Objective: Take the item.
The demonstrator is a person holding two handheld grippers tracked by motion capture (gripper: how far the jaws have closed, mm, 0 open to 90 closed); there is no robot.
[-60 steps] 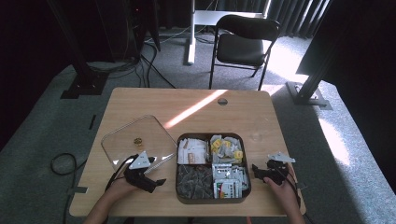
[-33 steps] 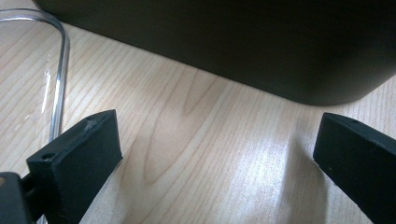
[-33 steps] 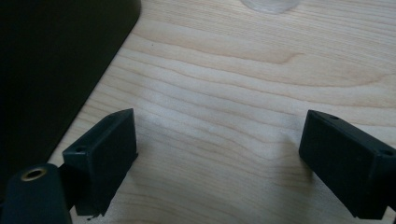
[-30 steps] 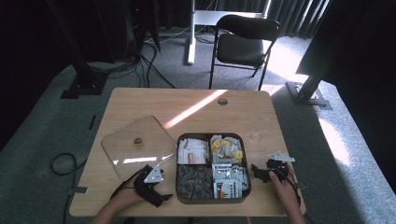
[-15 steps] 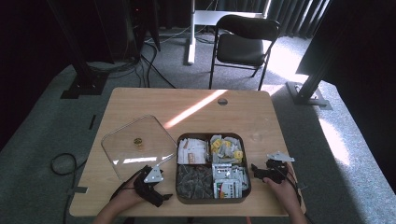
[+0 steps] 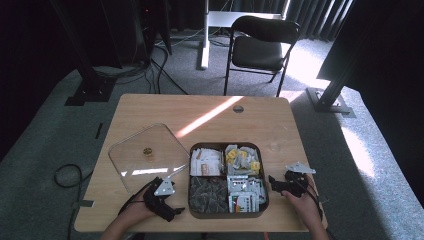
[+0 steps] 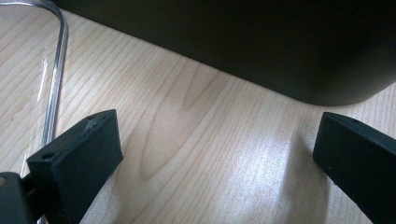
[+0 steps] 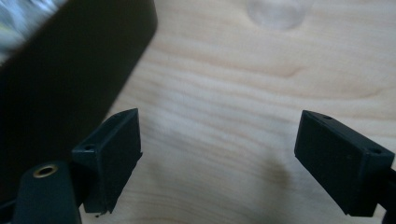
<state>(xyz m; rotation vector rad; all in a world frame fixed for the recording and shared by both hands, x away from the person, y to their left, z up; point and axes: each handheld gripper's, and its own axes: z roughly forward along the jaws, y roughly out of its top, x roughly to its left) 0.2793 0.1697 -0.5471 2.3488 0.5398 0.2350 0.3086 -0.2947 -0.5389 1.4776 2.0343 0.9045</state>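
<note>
A dark tray (image 6: 264, 175) with four compartments sits near the front edge of the tabletop (image 6: 210, 112). Its back-left compartment holds white and tan packets (image 6: 206, 161); the back-right holds crumpled yellow and white wrappers (image 6: 241, 157); the front-left is filled with dark grey-green pieces (image 6: 207, 193); the front-right holds white sachets with red and green print (image 6: 245, 192). Just left of the tray lies a clear lid (image 6: 145, 155), flat on the wood, its near corner close to the tray's left wall. A small brass-coloured knob (image 6: 147, 151) sits at the lid's middle.

The left hand-held gripper (image 6: 167, 210) rests low at the tray's front-left corner, between lid and tray, jaws spread wide with bare wood between them; in the left gripper view the tray's dark wall (image 7: 261, 42) runs just ahead and the lid's rim (image 7: 55, 70) curves at the left. The right hand-held gripper (image 6: 277, 184) lies just beside the tray's right wall, jaws likewise spread and holding nothing, wood showing between them in the right gripper view.
</note>
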